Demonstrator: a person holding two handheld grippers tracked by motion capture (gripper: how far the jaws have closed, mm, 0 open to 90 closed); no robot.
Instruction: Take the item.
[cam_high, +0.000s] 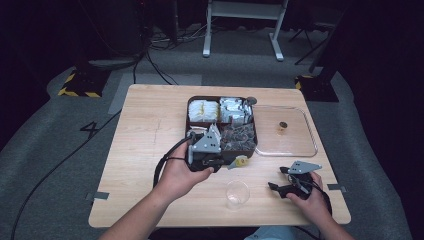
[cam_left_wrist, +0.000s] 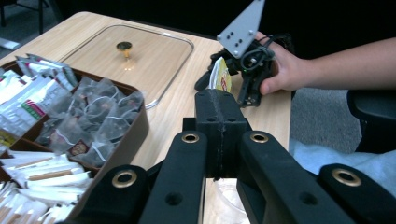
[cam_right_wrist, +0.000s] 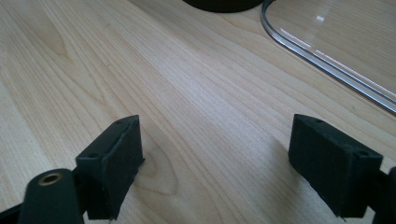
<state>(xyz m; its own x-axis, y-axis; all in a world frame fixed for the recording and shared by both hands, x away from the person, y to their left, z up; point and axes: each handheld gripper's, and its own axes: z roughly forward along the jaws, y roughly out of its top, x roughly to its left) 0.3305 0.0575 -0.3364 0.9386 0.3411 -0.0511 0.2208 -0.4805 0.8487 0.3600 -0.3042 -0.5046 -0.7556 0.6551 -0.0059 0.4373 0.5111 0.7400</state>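
Beyond the left gripper (cam_left_wrist: 219, 121), a half-hidden, seemingly pinched yellow packet (cam_left_wrist: 220, 77).

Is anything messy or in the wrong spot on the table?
Nothing is spilled or broken. The tea box is open, and its clear lid lies flat on the table beside it instead of on top. The left gripper holds a yellow tea bag outside the box, near an empty glass cup.
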